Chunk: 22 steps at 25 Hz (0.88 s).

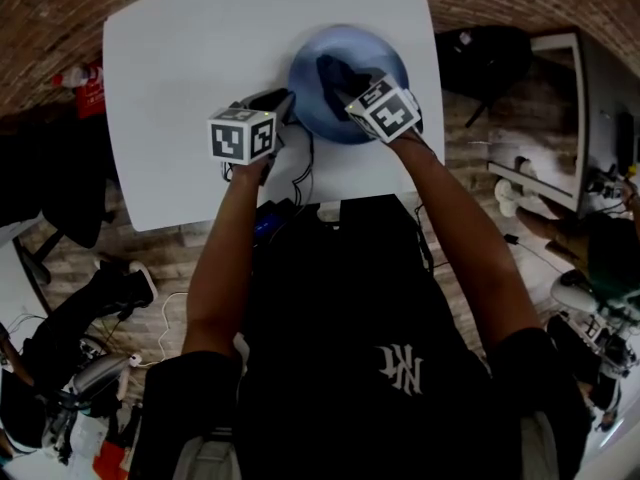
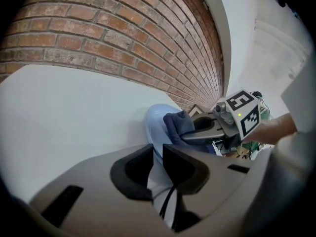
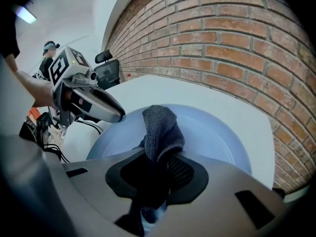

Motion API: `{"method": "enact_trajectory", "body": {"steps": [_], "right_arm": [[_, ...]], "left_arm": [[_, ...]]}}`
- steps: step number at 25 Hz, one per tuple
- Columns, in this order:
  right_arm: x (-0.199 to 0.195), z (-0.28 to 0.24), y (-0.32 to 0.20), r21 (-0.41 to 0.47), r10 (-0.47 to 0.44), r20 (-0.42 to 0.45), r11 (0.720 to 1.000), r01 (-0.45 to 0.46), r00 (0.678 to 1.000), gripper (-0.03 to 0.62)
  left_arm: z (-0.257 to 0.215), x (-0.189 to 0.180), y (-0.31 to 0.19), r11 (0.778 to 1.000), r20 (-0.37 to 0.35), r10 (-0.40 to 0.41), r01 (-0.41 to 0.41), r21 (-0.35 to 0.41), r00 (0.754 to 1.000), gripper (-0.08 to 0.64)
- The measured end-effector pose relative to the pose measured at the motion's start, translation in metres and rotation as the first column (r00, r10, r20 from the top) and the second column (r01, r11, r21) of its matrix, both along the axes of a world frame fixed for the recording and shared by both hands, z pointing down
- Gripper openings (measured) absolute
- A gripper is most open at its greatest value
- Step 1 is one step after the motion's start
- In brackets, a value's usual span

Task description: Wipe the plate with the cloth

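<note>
Brick wall (image 3: 232,38): stands behind the plate, beyond the table's far edge.

White table (image 1: 190,78): carries the plate on its top.

Light blue plate (image 1: 350,46): lies flat on the table, right side up. It is the reference point for all items below.

Left gripper (image 2: 157,149): placed at the plate's left rim. Its jaws are drawn close together with the rim between them, so it is clamped on the plate's edge.

Right gripper (image 3: 160,157): positioned over the plate's near side, jaws pinching the cloth.

Dark blue cloth (image 3: 159,125): bunched, rising from between the right gripper's jaws, and resting on the plate's inner surface near its centre.
</note>
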State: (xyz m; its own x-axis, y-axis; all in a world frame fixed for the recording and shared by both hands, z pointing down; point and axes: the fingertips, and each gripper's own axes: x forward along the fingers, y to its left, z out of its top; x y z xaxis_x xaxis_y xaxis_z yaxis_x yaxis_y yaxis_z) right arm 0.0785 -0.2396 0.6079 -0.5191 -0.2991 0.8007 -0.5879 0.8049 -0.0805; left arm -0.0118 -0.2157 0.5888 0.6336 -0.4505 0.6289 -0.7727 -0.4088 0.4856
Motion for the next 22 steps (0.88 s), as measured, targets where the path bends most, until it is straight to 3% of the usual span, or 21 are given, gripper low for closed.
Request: {"method": "enact_trajectory", "body": {"steps": [22], "right_arm": [[0.086, -0.001, -0.012, 0.090, 0.061, -0.238, 0.995, -0.040, 0.969, 0.097]], "left_arm": [[0.001, -0.003, 0.001, 1.000, 0.018, 0.006, -0.007, 0.014, 1.000, 0.061]]}}
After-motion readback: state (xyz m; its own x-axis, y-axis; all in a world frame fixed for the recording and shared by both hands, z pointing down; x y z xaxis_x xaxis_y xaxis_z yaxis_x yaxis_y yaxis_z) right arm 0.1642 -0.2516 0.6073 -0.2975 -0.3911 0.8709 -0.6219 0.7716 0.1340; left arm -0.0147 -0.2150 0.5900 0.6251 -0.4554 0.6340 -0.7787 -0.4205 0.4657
